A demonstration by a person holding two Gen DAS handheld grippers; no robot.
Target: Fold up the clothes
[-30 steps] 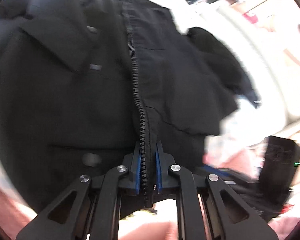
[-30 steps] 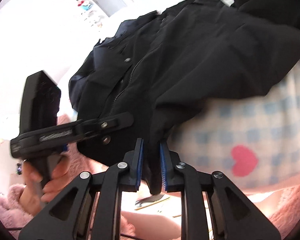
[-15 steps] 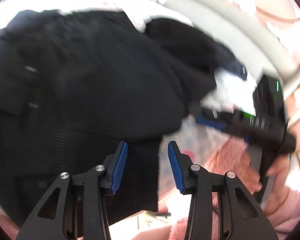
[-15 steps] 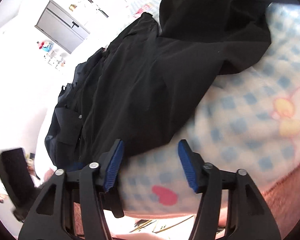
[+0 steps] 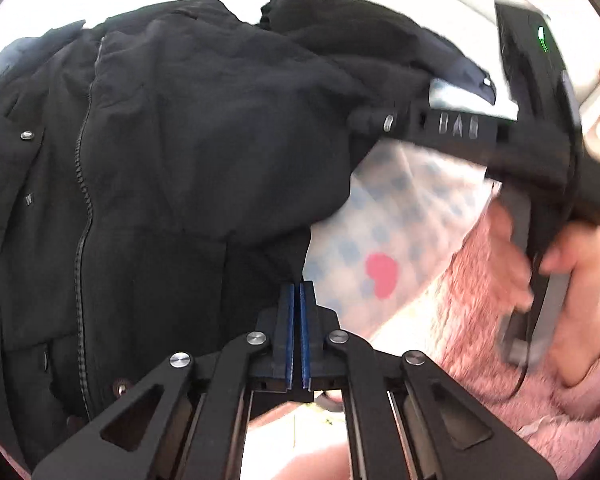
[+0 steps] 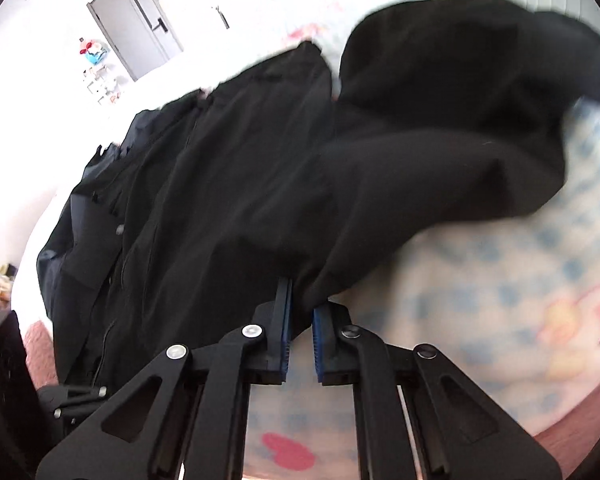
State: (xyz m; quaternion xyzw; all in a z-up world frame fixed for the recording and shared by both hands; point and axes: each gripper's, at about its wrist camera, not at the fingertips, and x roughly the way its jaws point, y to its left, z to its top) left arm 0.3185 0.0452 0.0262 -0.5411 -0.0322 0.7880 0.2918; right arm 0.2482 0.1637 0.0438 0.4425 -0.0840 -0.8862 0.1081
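A black zip-front jacket (image 5: 160,168) lies spread on a bed sheet (image 5: 412,208) with blue checks, its zipper (image 5: 82,200) running down the left. My left gripper (image 5: 298,300) is shut, its blue pads pinching the corner of the hem. In the right wrist view the jacket (image 6: 240,200) fills the middle, with a sleeve fold (image 6: 440,160) bulging to the right. My right gripper (image 6: 302,320) is shut on the lower edge of that fold. The right gripper (image 5: 370,124) also shows in the left wrist view, reaching into the sleeve, held by a hand (image 5: 572,264).
A red heart print (image 5: 382,274) marks the sheet beside the hem. A pink fleece sleeve (image 5: 480,320) covers the lower right. The left gripper's body (image 6: 72,396) is at the lower left of the right wrist view. A grey door (image 6: 140,36) stands in the far wall.
Both grippers held the jacket a second ago, opened half a second ago and shifted right, and have now shut again: the left on the hem corner, the right on the sleeve fold.
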